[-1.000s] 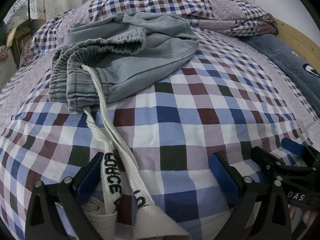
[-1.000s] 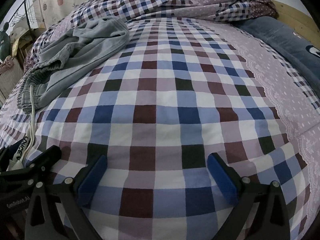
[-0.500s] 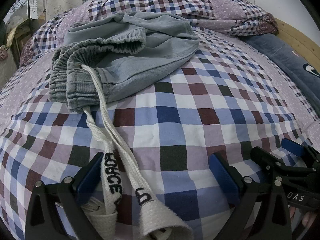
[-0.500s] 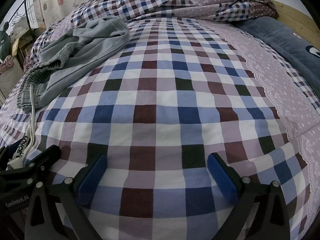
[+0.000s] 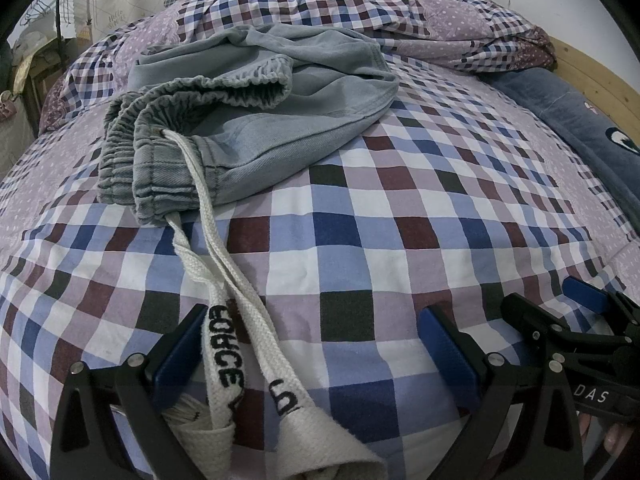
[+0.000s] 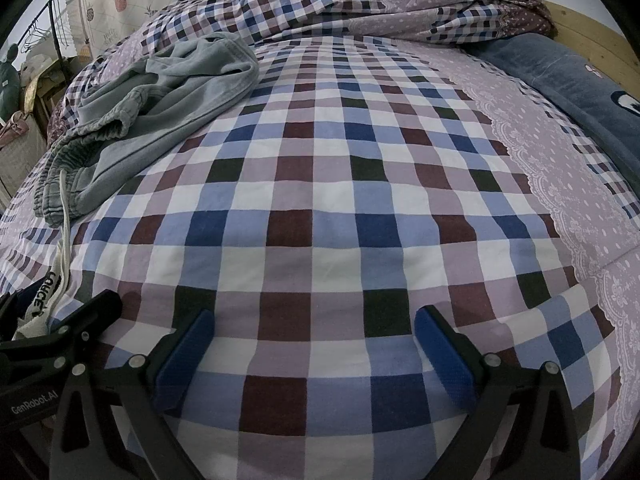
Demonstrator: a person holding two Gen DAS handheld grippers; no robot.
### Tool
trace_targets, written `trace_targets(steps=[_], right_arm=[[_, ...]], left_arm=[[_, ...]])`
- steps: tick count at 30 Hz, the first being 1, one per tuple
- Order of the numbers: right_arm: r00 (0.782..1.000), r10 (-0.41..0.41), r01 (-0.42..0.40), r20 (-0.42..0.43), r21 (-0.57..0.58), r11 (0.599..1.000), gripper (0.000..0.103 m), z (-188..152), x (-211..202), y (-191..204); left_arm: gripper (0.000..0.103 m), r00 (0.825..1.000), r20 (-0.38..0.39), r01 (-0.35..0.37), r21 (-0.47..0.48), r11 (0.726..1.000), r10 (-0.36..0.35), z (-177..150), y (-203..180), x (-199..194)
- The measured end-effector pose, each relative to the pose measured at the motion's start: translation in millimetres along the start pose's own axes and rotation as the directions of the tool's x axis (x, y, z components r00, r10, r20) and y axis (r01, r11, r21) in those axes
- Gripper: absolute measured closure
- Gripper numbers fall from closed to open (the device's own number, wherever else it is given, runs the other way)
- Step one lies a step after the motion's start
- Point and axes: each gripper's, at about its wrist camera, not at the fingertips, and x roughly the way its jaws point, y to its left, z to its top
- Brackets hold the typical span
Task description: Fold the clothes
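The left tool is sitting low over the bed with its two blue pads spread wide, gripping nothing. The white drawstring of the grey trousers is trailing down between those pads, its printed ends lying close beside the left pad; whether the cord is brushing that pad is hard to tell at the bottom edge of the fisheye view. The right tool is hovering just beside it, to the right, also spread wide and holding nothing, with only checked bedcover under it.

Farther out, the trousers are lying crumpled on the far left part of the bed, their elastic waistband facing the tools and the legs bunched behind it toward the rolled quilt. A dark blue blanket is running along the right side by the wooden bed frame.

Judging from this, the folding is only beginning: the garment is not yet spread flat. The next move is probably calling for both tools to reach forward to the waistband, pinch it at two points, and draw the trousers onto the open checked area to flatten them. The loose drawstring is likely needing care so it is not caught instead of the cloth.

No containers are showing in either view.
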Motion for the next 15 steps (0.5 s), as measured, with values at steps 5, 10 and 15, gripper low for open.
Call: trace_targets(steps=[5, 10, 15], right_arm=[[1.0, 0.0, 0.0, 0.001, -0.002, 1.0, 0.0, 0.4, 0.3, -0.4], [1.0, 0.001, -0.001, 0.001, -0.003, 1.0, 0.0, 0.6, 0.6, -1.0], [1.0, 0.001, -0.001, 0.002, -0.003, 1.0, 0.0, 0.2, 0.4, -1.8]], left_arm=[[0.0, 1.0, 0.002, 0.0, -0.001, 1.0, 0.0, -0.1, 0.0, -0.5], [0.0, 1.0, 0.002, 0.0, -0.001, 1.0, 0.0, -0.1, 0.5, -0.5], [0.0, 1.0, 0.003, 0.0, -0.002, 1.0, 0.0, -0.5, 0.2, -0.5]])
